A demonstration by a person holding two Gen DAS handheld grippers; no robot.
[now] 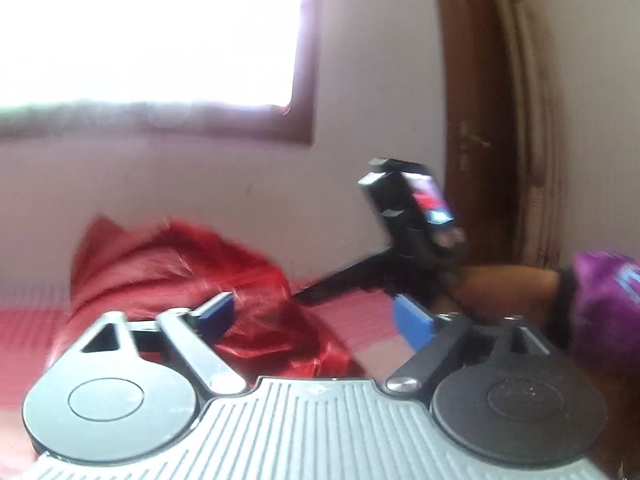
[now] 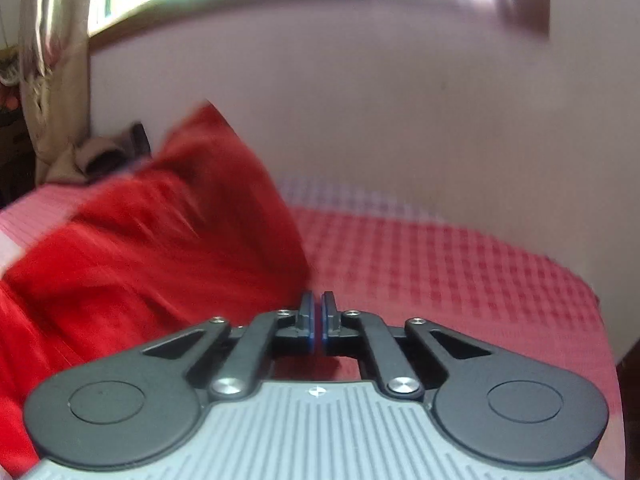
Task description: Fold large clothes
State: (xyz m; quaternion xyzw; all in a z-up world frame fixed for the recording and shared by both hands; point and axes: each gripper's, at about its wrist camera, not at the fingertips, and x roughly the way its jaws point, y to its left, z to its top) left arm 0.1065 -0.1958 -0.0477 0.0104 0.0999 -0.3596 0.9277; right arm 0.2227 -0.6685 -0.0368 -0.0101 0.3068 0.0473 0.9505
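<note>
Red garment [image 2: 152, 248], red-checked bedspread [image 2: 440, 264]

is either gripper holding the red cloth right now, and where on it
Left gripper is open and holds nothing; the red cloth lies beyond it. Right gripper is shut beside the cloth; whether it pinches an edge cannot be told.

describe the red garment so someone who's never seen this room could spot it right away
Find the bed with the red checked cover against the pale wall. The red garment lies heaped on it. Its plain, shiny, creased fabric sets it apart from the flat checked cover beneath.
</note>
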